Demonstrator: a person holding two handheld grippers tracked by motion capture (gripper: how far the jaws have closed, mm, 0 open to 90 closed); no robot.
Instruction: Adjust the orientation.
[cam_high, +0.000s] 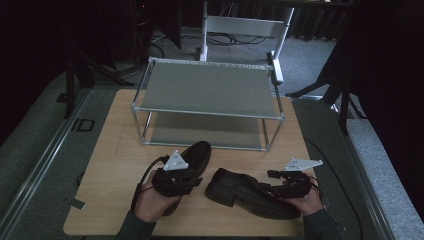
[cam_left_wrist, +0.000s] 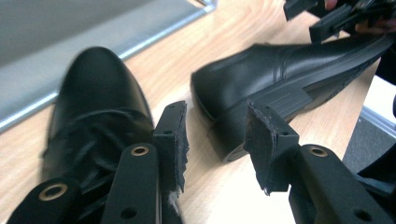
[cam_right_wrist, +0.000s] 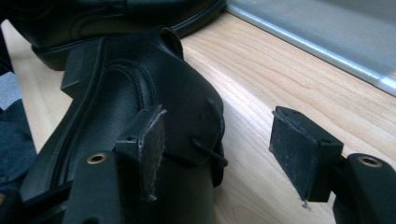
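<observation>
Two black leather lace-up shoes stand on the wooden table. The left shoe points its toe at the rack. My left gripper hovers over its laces, open, with only bare table between the pads; the left jaw is beside the laces. The right shoe lies across the front, heel to the left. My right gripper is open over its laced front. Its left pad is by the upper and its right pad stands clear over the wood.
A two-shelf metal rack stands at the back of the table, both shelves bare. A white frame and cables are on the floor behind it. Dark stands flank the table. The front edge runs just under the person's hands.
</observation>
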